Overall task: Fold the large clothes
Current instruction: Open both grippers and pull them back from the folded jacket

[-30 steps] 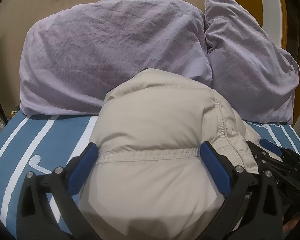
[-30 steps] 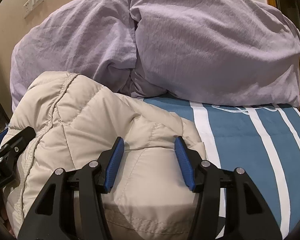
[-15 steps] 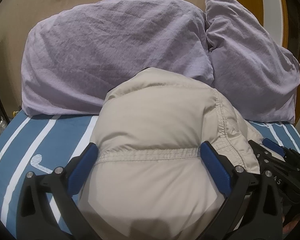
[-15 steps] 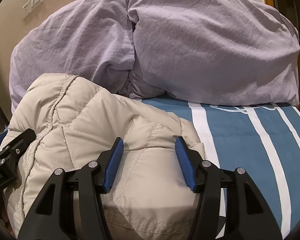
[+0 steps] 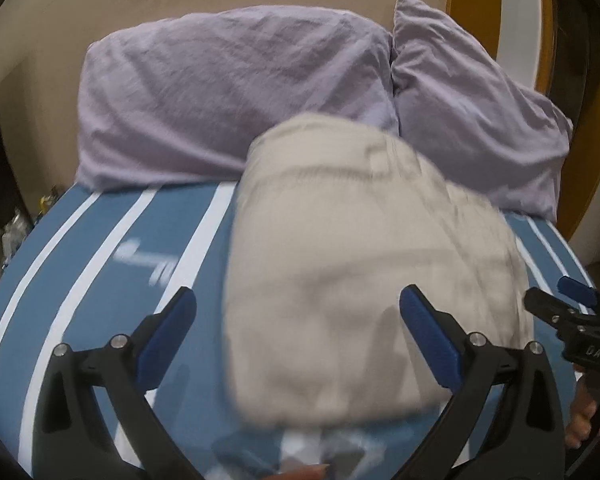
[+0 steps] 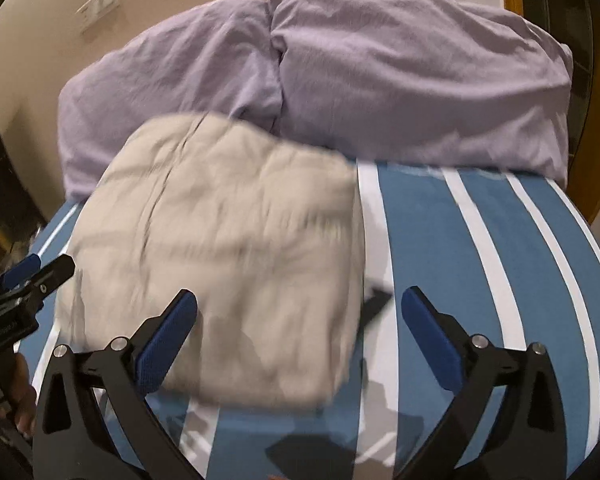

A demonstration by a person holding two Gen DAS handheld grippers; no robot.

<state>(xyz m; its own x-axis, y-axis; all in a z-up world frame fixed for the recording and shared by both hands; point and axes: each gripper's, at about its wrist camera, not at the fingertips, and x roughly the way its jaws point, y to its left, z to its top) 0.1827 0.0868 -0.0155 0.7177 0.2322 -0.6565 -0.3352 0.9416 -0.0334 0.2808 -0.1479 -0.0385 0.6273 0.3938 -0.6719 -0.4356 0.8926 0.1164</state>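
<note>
The folded beige quilted puffer jacket [image 5: 352,264] lies on the blue white-striped bedsheet [image 6: 480,264], just before the lilac pillows [image 5: 236,96]. Left gripper [image 5: 298,322] wide, empty; right gripper [image 6: 300,320] opening, gripping nothing. Best withdrawn clear, without snagging the bundle's near edge.

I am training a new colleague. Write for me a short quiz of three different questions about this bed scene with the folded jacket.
1. True or false: the right tongs are clamped on the beige padded jacket.
2. What lies behind the jacket, against the wall? A) lilac pillows B) a laundry basket C) a brown blanket
3. Fill in: the jacket rests on a blue bed cover with ____ stripes.

Key
1. False: their jaws are opening, and the pads do not press on the jacket. The left tongs stand open too.
2. A, the lilac pillows.
3. White.
</note>
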